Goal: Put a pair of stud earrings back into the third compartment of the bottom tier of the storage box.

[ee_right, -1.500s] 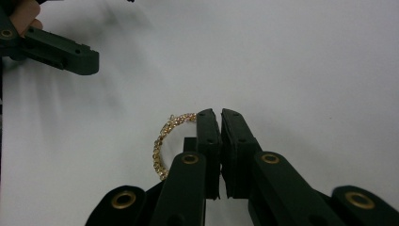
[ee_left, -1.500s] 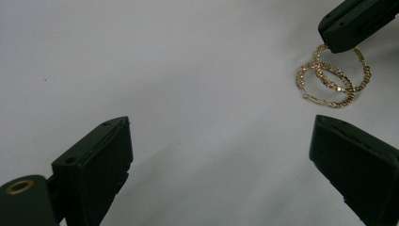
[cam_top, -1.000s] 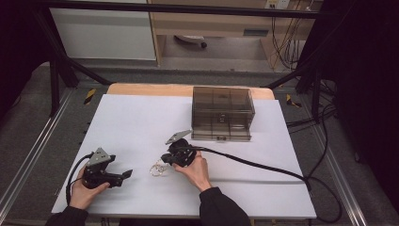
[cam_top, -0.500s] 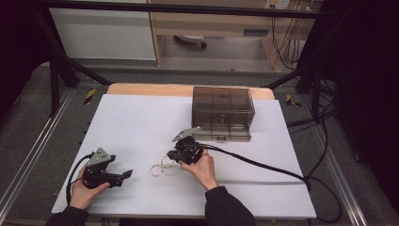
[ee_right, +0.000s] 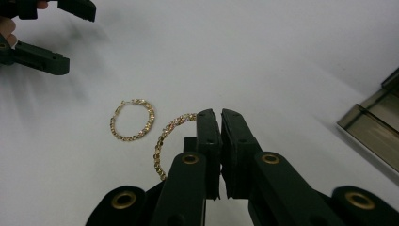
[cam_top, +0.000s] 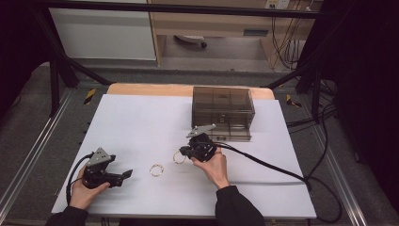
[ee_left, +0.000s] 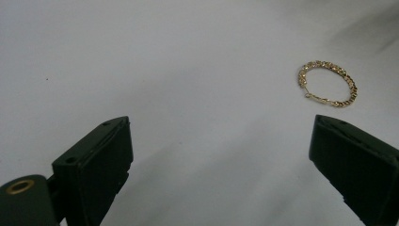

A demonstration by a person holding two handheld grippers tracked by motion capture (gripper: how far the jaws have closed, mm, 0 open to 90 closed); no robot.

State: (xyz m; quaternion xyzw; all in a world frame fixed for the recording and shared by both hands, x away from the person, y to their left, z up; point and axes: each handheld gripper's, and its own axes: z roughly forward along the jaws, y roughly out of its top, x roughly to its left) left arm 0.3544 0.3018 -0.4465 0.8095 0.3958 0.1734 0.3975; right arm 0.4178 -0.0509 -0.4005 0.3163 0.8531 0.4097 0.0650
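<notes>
Gold hoop (cam_top: 179, 157) pinched in right gripper (cam_top: 182, 151), in front of the box (cam_top: 222, 113); second hoop (cam_top: 156, 169) loose on the sheet (cam_top: 141, 122).
Right gripper's jaws pressed together on one side of the hoop, the ring hanging out to the jaws' left in the right gripper view (ee_right: 162, 141); whether the hoop touches the sheet cannot be told; second hoop lies flat, near the held one, on the side away from the box, apart from it; box is smoky, see-through, standing at the far edge of the sheet; left gripper (cam_top: 126, 174) well off from the box at the near left corner, jaws spread with nothing between them, second hoop (ee_left: 328, 84) beyond its tips.
</notes>
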